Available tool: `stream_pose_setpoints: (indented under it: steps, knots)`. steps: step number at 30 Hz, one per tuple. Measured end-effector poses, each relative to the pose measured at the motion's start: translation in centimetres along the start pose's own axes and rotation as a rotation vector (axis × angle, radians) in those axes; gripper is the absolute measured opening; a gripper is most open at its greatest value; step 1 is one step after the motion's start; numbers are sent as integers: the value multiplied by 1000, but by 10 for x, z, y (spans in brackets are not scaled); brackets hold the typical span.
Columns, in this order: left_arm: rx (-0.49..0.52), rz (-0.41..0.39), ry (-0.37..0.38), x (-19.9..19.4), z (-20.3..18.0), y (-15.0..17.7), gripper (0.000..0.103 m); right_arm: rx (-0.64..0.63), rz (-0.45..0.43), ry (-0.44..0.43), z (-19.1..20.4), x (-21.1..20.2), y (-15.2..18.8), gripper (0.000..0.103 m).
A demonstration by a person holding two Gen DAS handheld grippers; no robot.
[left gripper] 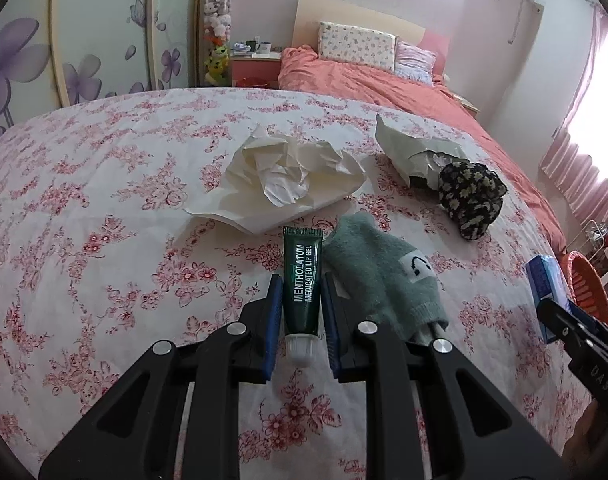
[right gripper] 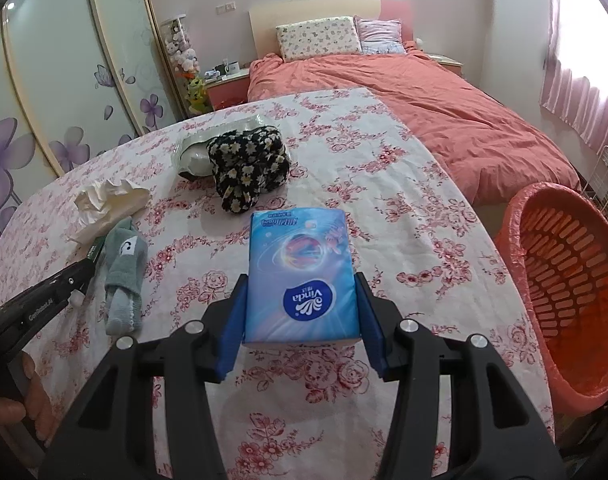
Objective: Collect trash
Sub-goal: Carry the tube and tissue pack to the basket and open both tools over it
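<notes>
Left wrist view. The left gripper (left gripper: 302, 294) is pinched on a green lip-gel tube (left gripper: 303, 280), its blue pads pressed to the tube's 2 sides; the white cap points back toward the camera. The tube lies on the floral cloth (left gripper: 104, 240), or is barely lifted — which one cannot be told. Beside it on the right lies a grey-green sock (left gripper: 388, 272), touching the right finger. Further off rest crumpled tissue (left gripper: 288, 180), a grey mailer bag (left gripper: 412, 152) and a dark daisy-print cloth (left gripper: 470, 196) that overlaps the bag's mouth. At the right edge the right gripper shows with its blue pack (left gripper: 542, 280).

Right wrist view. The right gripper (right gripper: 302, 300) clasps a blue tissue pack (right gripper: 302, 272) across its width, jaws about half spread, pads against both sides. An orange basket (right gripper: 564, 280) with a liner stands just past the table's right edge; the part of its inside that shows holds nothing. Judged from this, collection is at an early stage — 2 items are gripped, none binned, and the tissue and bag at least remain.

Surface and room. The table is round-edged and covered in pink-flowered cloth. Behind it stands a bed (right gripper: 424, 92) with a coral duvet and 2 pillows, a wardrobe (right gripper: 64, 92) with purple flowers to the left, and pink curtains (right gripper: 584, 80) on the right.
</notes>
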State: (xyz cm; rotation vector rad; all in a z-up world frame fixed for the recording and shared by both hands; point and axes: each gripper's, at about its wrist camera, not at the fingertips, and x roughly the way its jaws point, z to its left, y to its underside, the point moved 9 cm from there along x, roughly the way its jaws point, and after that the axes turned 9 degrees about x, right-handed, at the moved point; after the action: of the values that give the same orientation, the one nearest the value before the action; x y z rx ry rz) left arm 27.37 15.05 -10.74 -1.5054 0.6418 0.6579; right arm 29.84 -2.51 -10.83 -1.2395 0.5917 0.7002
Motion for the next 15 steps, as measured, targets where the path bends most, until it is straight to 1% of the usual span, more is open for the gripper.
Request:
stream_pose_setpoints:
  steps: [8, 15]
  knots:
    - [15, -31, 6, -17, -10, -6, 19, 13, -34, -7, -9, -20, -5, 50]
    - [47, -82, 48, -40, -37, -16, 19, 39, -75, -6, -24, -42, -11, 50]
